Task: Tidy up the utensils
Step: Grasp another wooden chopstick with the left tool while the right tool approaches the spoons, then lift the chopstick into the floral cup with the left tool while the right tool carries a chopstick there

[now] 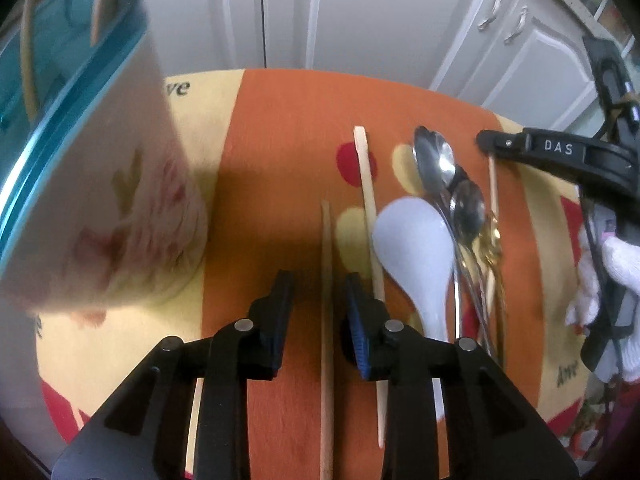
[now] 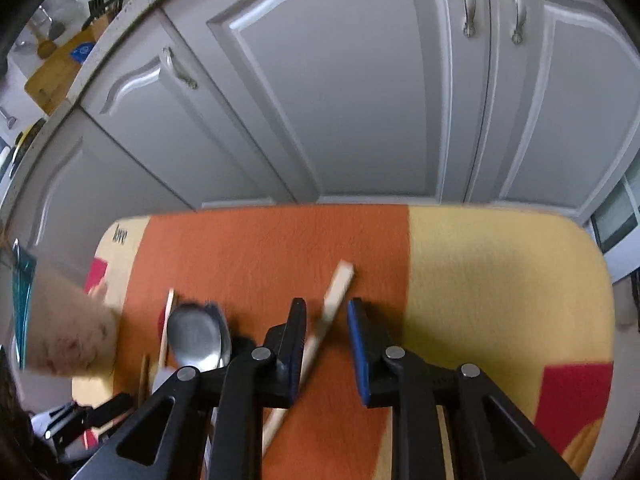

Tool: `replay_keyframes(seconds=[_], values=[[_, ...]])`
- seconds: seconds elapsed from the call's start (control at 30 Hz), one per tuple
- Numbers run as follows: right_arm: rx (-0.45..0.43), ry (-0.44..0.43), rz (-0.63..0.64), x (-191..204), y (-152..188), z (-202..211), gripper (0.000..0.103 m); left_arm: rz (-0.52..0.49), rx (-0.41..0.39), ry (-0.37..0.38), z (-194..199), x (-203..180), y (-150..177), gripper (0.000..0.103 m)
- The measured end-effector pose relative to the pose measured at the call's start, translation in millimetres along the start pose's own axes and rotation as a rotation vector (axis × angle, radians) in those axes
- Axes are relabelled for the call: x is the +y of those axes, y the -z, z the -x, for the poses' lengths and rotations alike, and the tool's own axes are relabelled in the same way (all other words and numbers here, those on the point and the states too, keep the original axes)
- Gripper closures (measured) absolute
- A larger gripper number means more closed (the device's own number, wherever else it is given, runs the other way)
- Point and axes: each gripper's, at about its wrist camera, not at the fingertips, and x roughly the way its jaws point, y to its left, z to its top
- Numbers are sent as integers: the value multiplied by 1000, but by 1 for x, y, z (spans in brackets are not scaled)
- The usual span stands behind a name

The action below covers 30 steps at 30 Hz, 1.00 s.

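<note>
Left gripper (image 1: 318, 290) spread wide, low over the orange mat (image 1: 280, 128), straddling a thin wooden chopstick (image 1: 327, 320) without touching it. Chopstick lying flat, long axis running straight away toward the cabinets (image 1: 360, 20). Just to its right, a paler wooden stick (image 1: 370, 200) nearly parallel, then a white spoon (image 1: 414, 248), bowl pointing away, beside a heap of metal spoons (image 1: 448, 176). Floral cup (image 1: 120, 200) on the far left. Right gripper (image 2: 326, 316) likewise spread, holding nothing, above a wooden stick (image 2: 338, 286) angled up to the right.
</note>
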Motion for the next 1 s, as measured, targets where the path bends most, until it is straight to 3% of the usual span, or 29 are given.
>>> replay_keyframes(seconds=[0.17,0.2,0.23,0.53,0.8,1.0], values=[[-15,18,80,5,1,-2,90,-13,-8,-18,-3,-8,-10,78],[-17,12,83,4,2,0,90,-25,-9,0,-4,-11,-11,95],[-26,3,81,2,2,4,90,-36,-5,18,-4,-12,-11,99],[-172,-108,94,-3,19,87,91,8,-71,253,59,7,-10,99],[-291,-120,172,16,38,162,96,-15,-155,314,110,9,-11,99],[-345,-113,220,35,40,193,98,-36,-213,333,147,12,-1,99]])
